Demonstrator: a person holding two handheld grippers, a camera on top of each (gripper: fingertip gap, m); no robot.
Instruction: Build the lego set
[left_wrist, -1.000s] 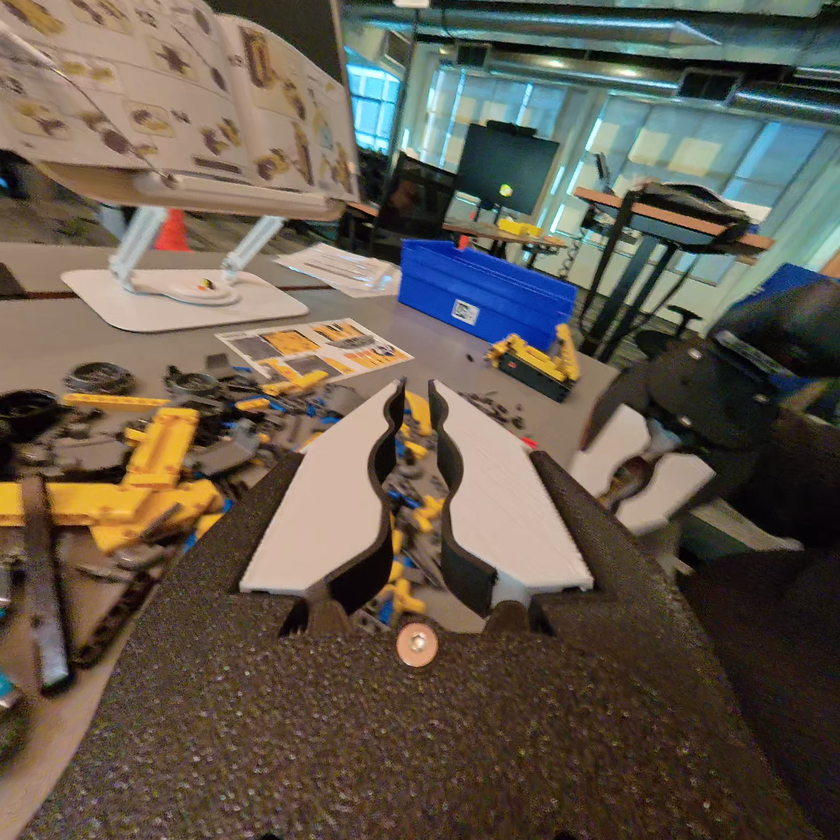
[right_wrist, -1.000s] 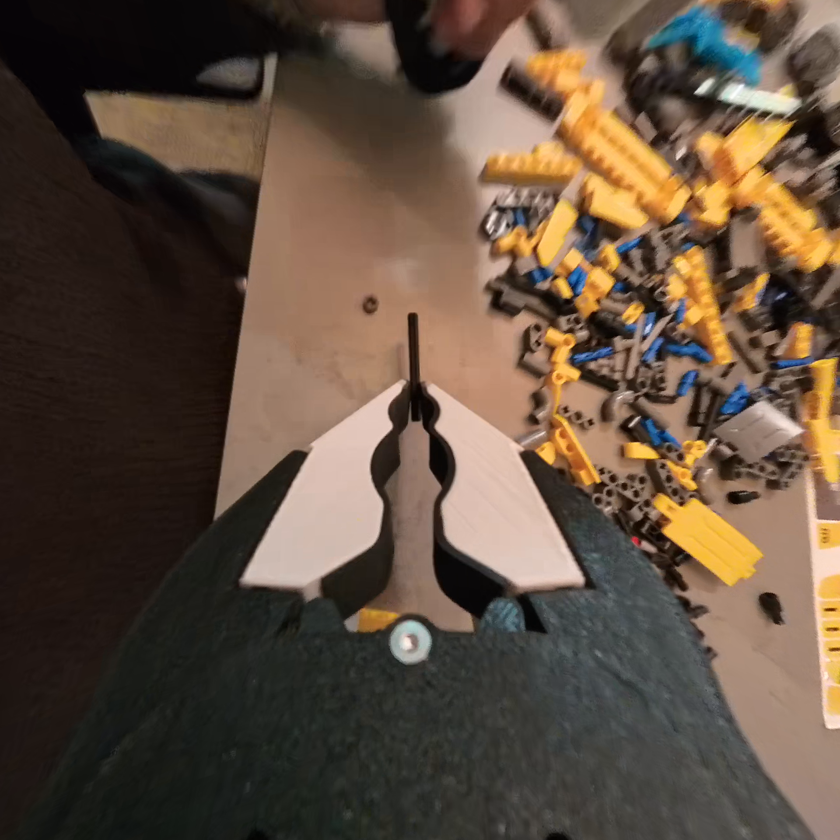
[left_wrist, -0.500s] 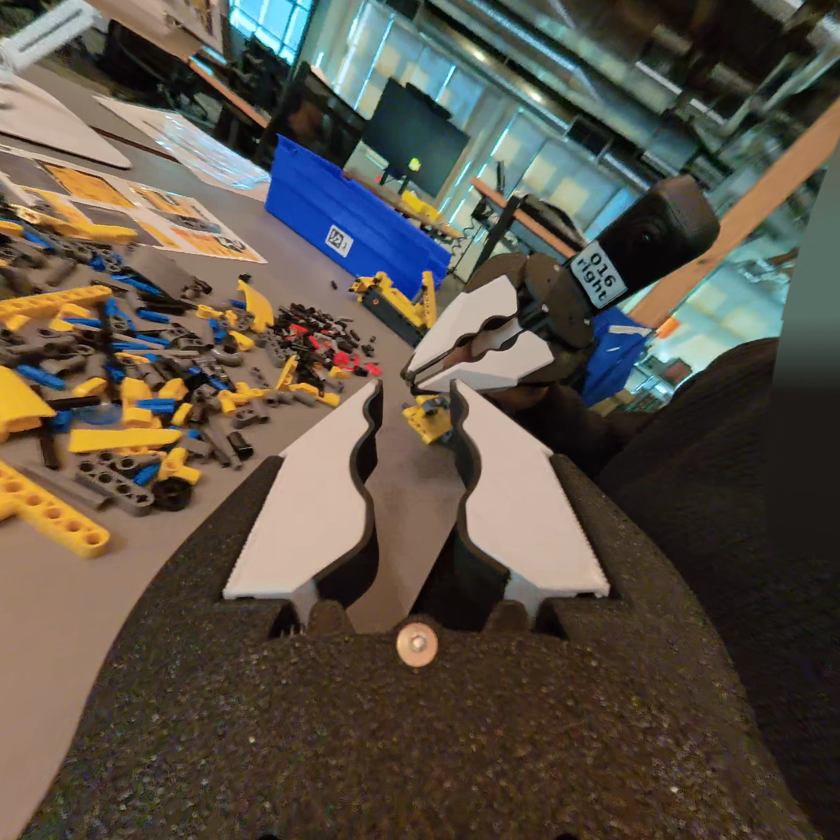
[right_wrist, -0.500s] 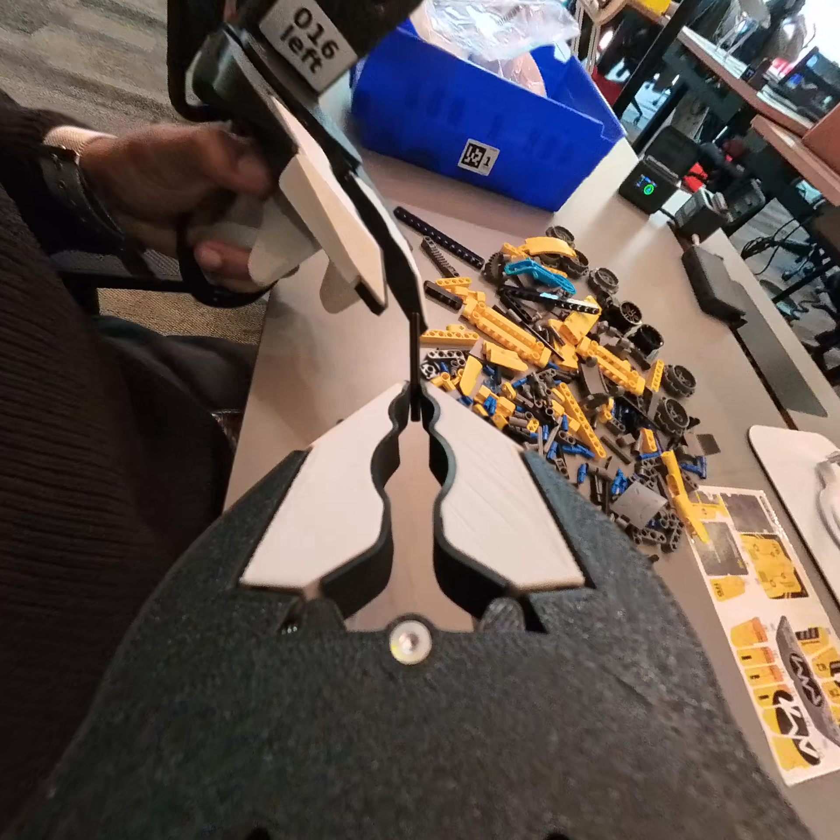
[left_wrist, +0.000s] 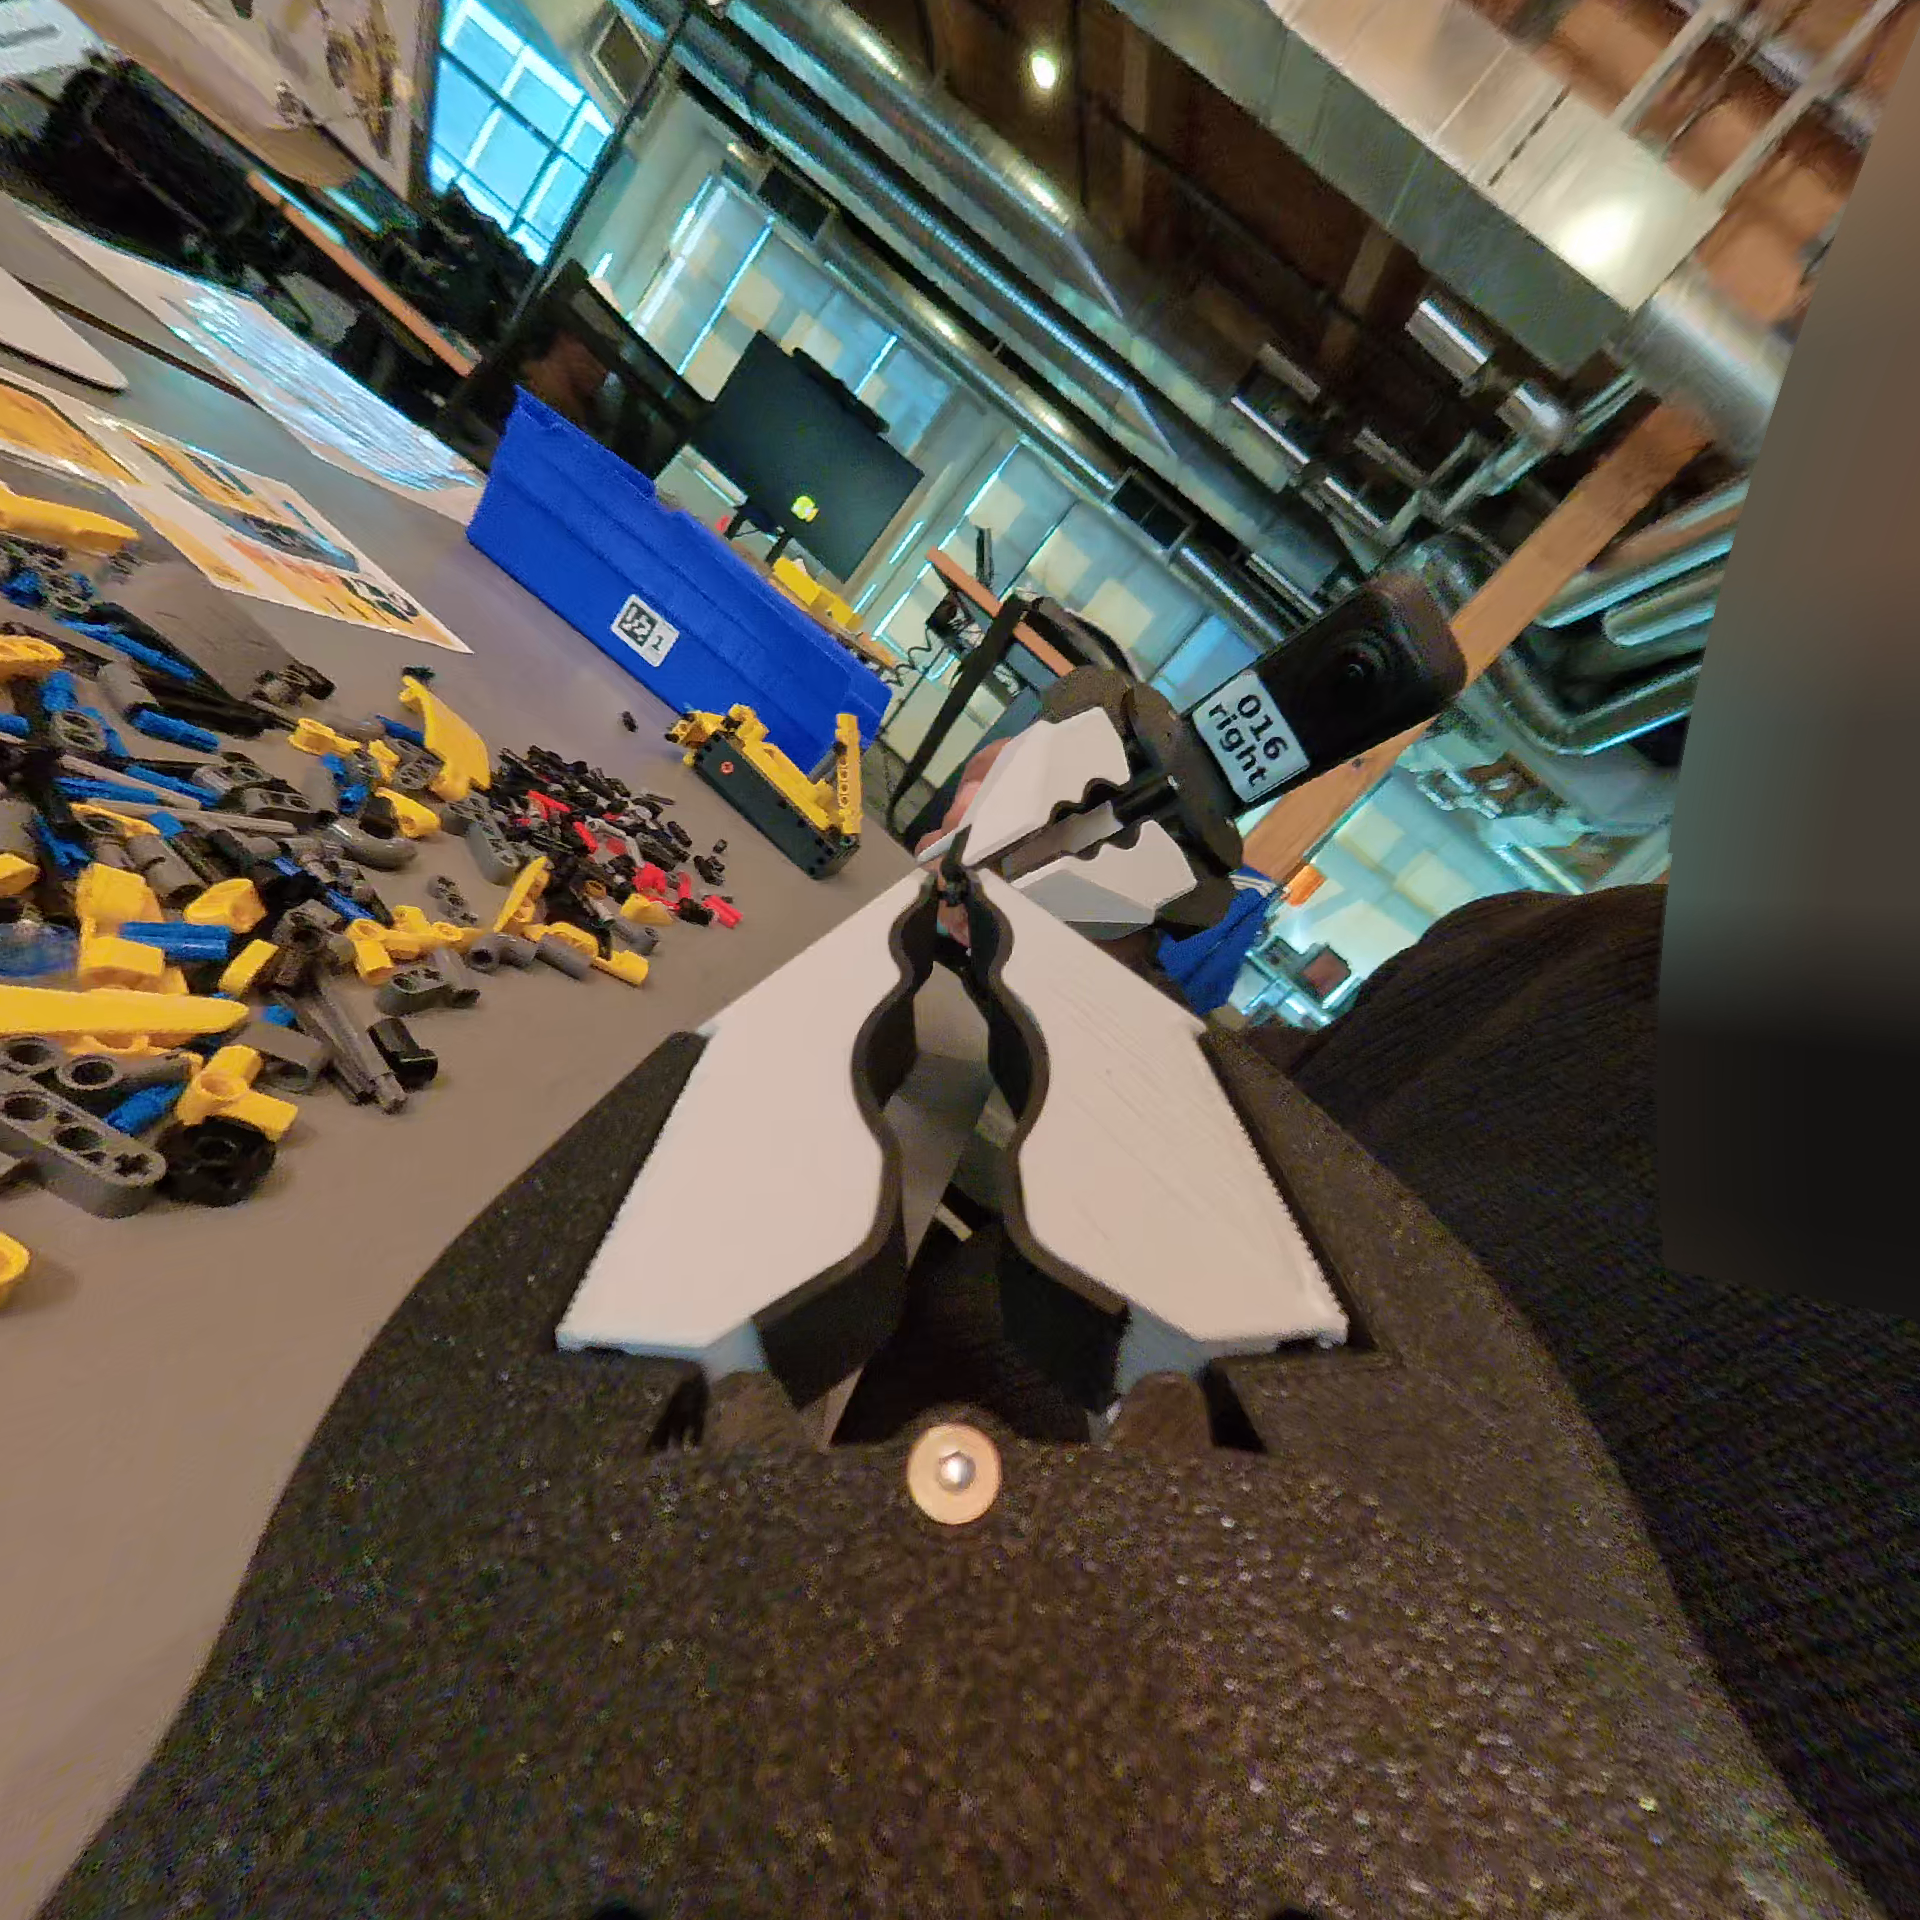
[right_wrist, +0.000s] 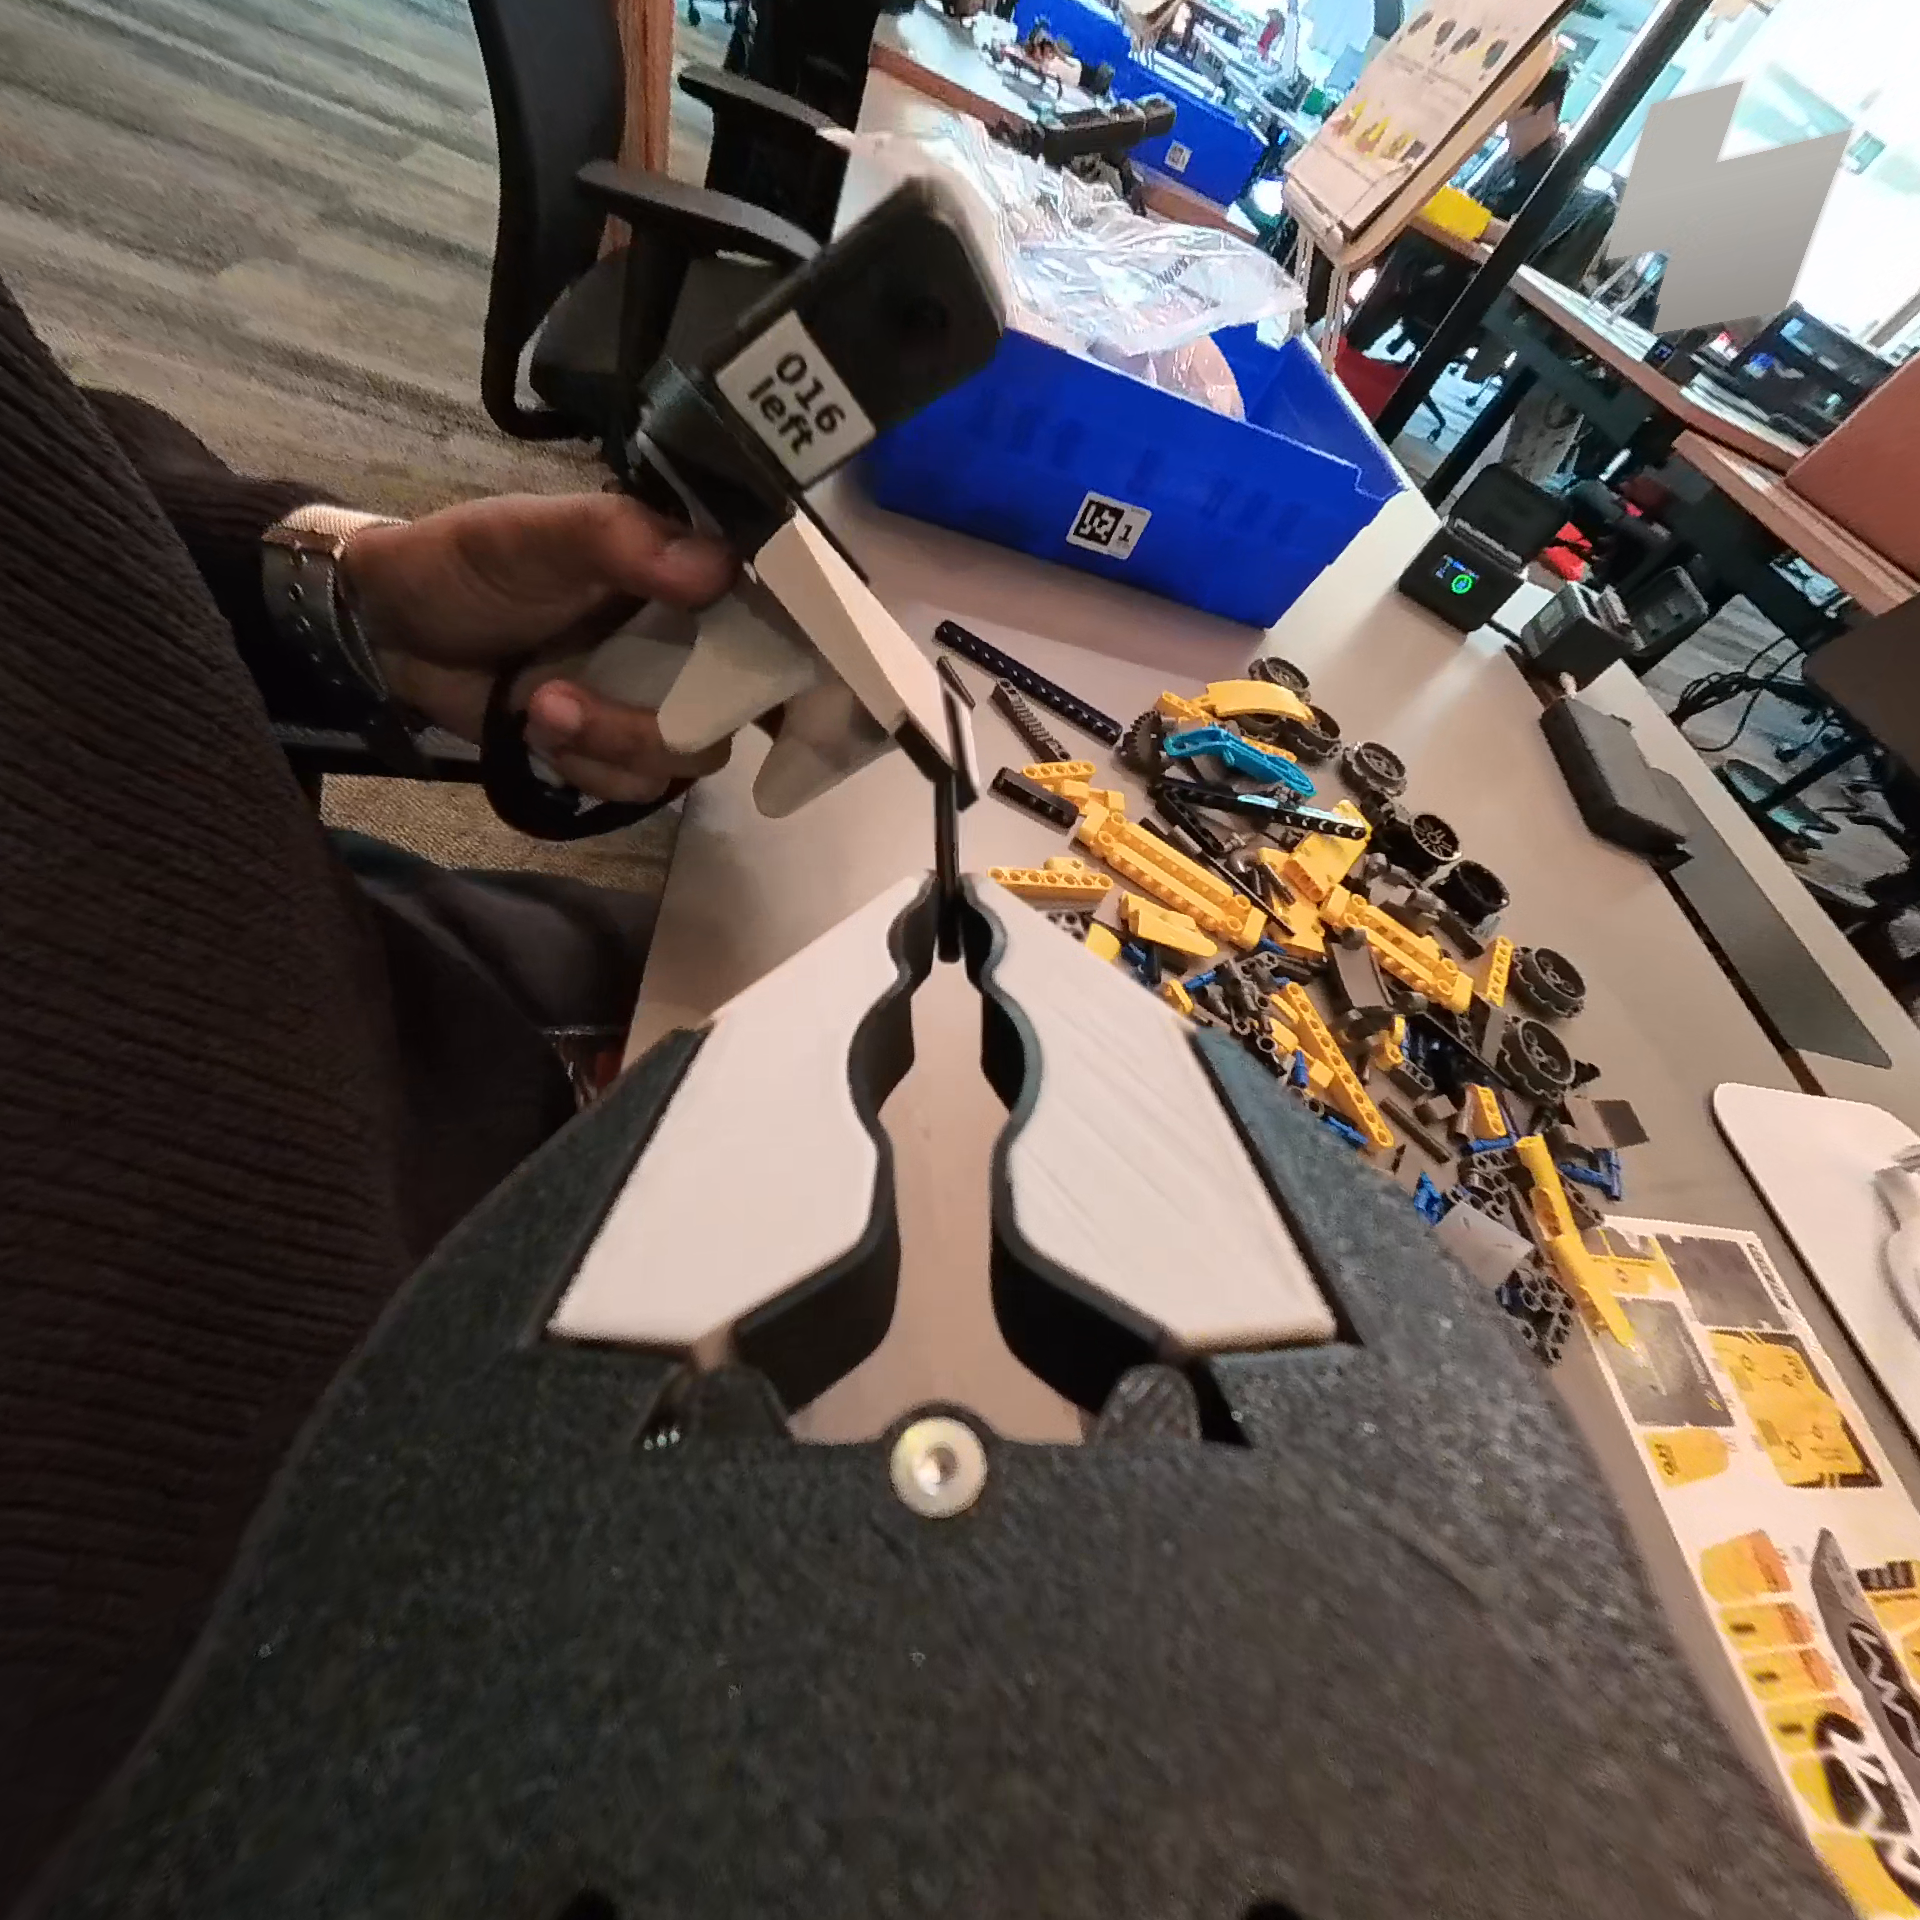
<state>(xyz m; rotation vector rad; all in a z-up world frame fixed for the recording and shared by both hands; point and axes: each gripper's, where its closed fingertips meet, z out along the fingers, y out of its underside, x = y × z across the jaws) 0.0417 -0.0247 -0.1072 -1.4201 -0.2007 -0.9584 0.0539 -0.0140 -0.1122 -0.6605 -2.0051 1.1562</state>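
Observation:
My right gripper (right_wrist: 948, 914) is shut on one end of a thin black axle (right_wrist: 945, 842) and holds it in the air above the near table edge. My left gripper (left_wrist: 953, 896) faces it tip to tip and is shut on the axle's other end (left_wrist: 954, 906). In the right wrist view the left gripper (right_wrist: 940, 758) comes in from the upper left, held by a person's hand (right_wrist: 520, 613). In the left wrist view the right gripper (left_wrist: 943, 854) shows just beyond my fingertips.
A pile of yellow, blue, grey and black building pieces (right_wrist: 1299, 914) with black wheels (right_wrist: 1434, 831) covers the grey table (left_wrist: 208, 1351). A blue bin (right_wrist: 1122, 457) stands behind it. A small yellow-black assembly (left_wrist: 779, 779) and printed instruction sheets (right_wrist: 1766, 1455) lie nearby. An office chair (right_wrist: 623, 208) stands left. My left and right fingertips are right by each other.
My right gripper lifted the axle off the table and tilted up. My left gripper swung away from the pile toward it and shut on the axle's free end.

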